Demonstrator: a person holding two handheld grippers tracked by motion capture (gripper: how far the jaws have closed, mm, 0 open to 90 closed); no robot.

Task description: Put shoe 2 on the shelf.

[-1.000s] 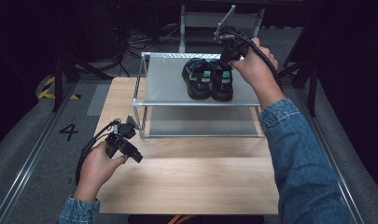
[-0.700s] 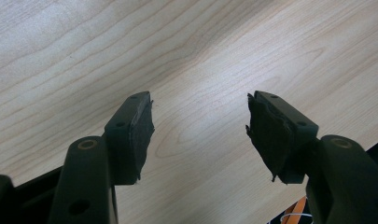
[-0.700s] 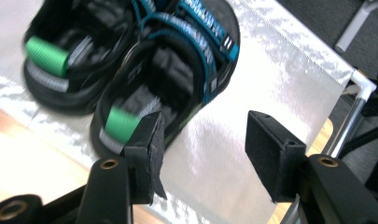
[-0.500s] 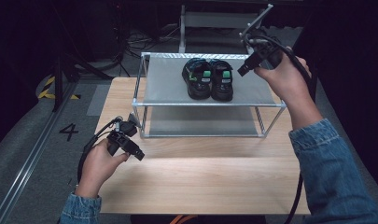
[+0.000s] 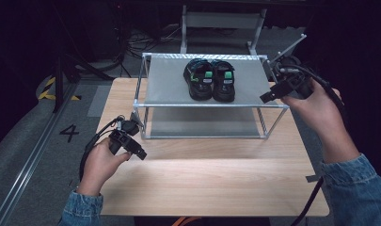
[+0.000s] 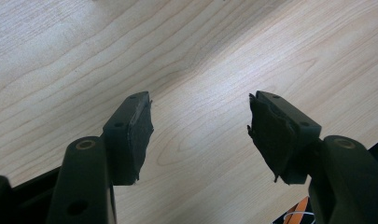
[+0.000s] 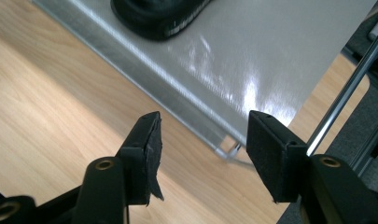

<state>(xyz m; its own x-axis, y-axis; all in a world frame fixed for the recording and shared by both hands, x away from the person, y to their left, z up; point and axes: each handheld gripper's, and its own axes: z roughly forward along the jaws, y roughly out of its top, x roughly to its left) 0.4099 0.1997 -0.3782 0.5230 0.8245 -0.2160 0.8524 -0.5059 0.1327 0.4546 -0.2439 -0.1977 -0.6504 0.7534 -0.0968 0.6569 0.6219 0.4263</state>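
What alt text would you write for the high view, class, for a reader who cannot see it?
A pair of black shoes sits on the top shelf of a metal rack on a wooden table. The right gripper hovers open beside the rack; the left gripper rests open near the table's front left.

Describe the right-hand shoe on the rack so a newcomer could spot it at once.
On the wooden table stands a metal rack with two shelves. On its top shelf sit two black shoes side by side. The right shoe is the one nearer the right gripper, its green tag squarer than its neighbour's.

High view looks down on the table [image 5: 216, 188]; both tongs views sit close above it
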